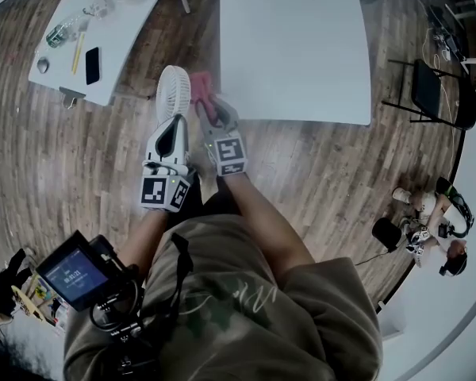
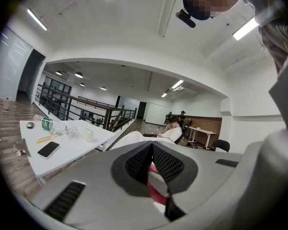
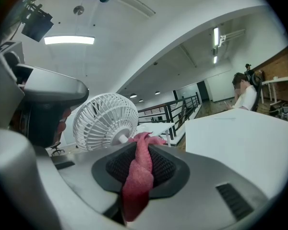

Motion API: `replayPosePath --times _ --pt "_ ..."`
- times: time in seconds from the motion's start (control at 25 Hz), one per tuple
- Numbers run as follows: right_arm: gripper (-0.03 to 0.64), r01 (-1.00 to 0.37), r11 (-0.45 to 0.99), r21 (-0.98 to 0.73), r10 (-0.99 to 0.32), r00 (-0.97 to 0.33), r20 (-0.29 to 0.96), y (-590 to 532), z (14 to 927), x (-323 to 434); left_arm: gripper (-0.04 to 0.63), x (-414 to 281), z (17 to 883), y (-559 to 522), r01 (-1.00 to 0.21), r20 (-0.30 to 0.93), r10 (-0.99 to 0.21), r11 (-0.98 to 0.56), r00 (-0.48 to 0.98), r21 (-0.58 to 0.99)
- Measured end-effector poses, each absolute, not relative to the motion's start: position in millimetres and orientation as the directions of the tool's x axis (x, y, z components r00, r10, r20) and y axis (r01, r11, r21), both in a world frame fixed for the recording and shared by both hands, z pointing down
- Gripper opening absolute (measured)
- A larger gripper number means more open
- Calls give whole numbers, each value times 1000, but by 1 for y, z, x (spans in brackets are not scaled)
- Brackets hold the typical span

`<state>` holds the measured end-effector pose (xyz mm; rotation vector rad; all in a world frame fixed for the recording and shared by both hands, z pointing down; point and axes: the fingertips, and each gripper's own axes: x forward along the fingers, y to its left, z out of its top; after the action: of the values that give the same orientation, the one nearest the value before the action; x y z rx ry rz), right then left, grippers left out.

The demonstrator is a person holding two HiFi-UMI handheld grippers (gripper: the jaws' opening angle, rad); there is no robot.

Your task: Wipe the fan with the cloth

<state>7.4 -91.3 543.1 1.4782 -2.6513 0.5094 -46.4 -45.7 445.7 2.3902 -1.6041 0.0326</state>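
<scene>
Wood floor [image 1: 63, 157] fills the head view, with a white surface [image 1: 293, 46] at upper middle and a second surface [image 1: 119, 30] at upper left carrying a phone [image 1: 92, 64]. At centre, over the floor between the two, the left hand-held gripper [image 1: 173, 125] points up the frame with the white fan [image 1: 173, 92] at its tip. Just right of it, the right hand-held gripper [image 1: 213, 111] carries the pink cloth [image 1: 201, 86] beside the fan's right edge. In the left gripper view, low in the frame, the black pads are clenched together on a thin white part of the fan, with pink cloth showing behind it in the slit. In the right gripper view the pads grasp the bunched cloth at lower centre. Its far end reaches the hub of the fan's round grille, which stands upright at centre left.
</scene>
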Motion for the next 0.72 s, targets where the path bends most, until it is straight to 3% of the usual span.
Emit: replayPosePath --times 0.72 --pt "103 -853 489 -184 -823 -521 228 -92 549 13 20 -40 448 -52 -913 170 -905 -356 390 199"
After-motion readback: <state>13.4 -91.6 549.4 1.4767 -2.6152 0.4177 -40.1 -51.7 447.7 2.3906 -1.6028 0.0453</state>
